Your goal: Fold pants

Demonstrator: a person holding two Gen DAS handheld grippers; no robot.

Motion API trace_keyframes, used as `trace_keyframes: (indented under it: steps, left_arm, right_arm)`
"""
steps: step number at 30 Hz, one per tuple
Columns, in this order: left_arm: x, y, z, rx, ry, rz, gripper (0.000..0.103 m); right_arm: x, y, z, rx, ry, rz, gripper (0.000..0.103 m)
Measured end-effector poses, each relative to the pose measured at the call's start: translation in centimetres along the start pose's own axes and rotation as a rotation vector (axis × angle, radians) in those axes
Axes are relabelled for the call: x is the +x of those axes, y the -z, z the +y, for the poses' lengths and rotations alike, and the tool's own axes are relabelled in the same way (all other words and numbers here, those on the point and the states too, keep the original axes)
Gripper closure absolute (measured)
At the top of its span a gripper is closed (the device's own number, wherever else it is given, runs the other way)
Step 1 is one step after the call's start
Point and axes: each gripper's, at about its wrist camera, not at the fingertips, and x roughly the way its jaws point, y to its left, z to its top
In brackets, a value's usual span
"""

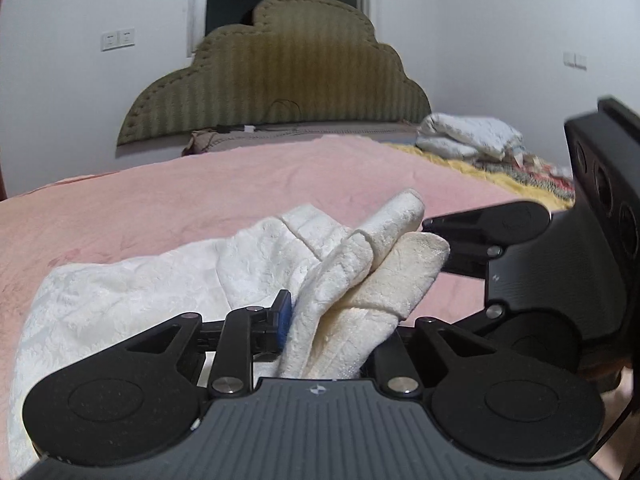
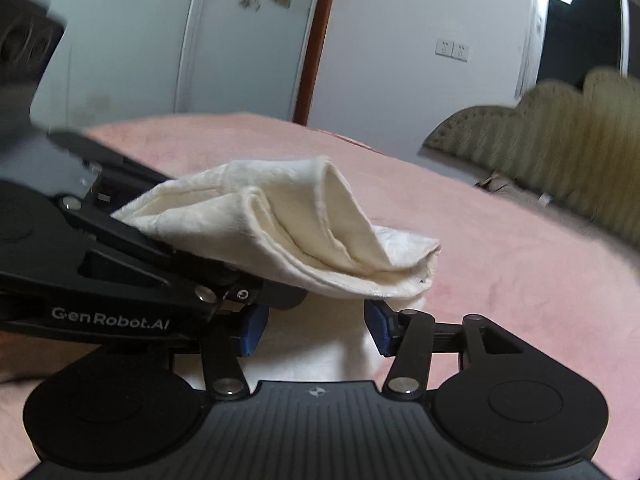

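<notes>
Pink bedding covers the bed in a white-walled room, with a scalloped olive headboard at the far end.

From the left wrist view, the left tool has a thick bundle of the cream pants between its jaws. One blue pad lies against the cloth on the left side; the opposite pad is hidden behind the folds, so I cannot tell whether the tool is pinching the cloth or has let go of it. Two rolled leg ends stick up and forward past the fingers, and the rest of the garment spreads away to the left over the bedding. The right tool enters from the right, its tip just beside those leg ends.

From the right wrist view, the right tool is released: its two blue pads stand apart, with only flat white cloth lying low between them and neither pad pressing on it. Just ahead, the folded pants droop from the left tool, which crosses in from the left.

Further out, folded white bedclothes sit on a yellow patterned blanket near the headboard. Wall sockets and a dark window show behind.
</notes>
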Motion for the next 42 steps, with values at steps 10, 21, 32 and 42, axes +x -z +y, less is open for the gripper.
trace_keyframes:
  steps: [10,21,32,42]
  left_arm:
    - [-2.6,0.0,0.9,-0.017,0.18,0.068,0.034]
    - [-6.4,-0.3,9.7,-0.228,-0.024,0.042,0.03]
    - [-5.2,1.6,9.3,-0.158,-0.041,0.109,0.034]
    - [-5.9,4.0,9.4,-0.111,-0.068,0.107,0.018]
  right_arm:
    - [-4.1,-1.3,-4.5,0.097,0.203,0.123,0.04]
    - [0.1,-5.4,-2.4,0.218,-0.056,-0.005,0.04]
    - [-0.7,-2.3,-0.2,0.248,-0.034,0.038,0.04]
    - [-1.3,1.3,0.5,0.323,-0.038,0.039,0.039]
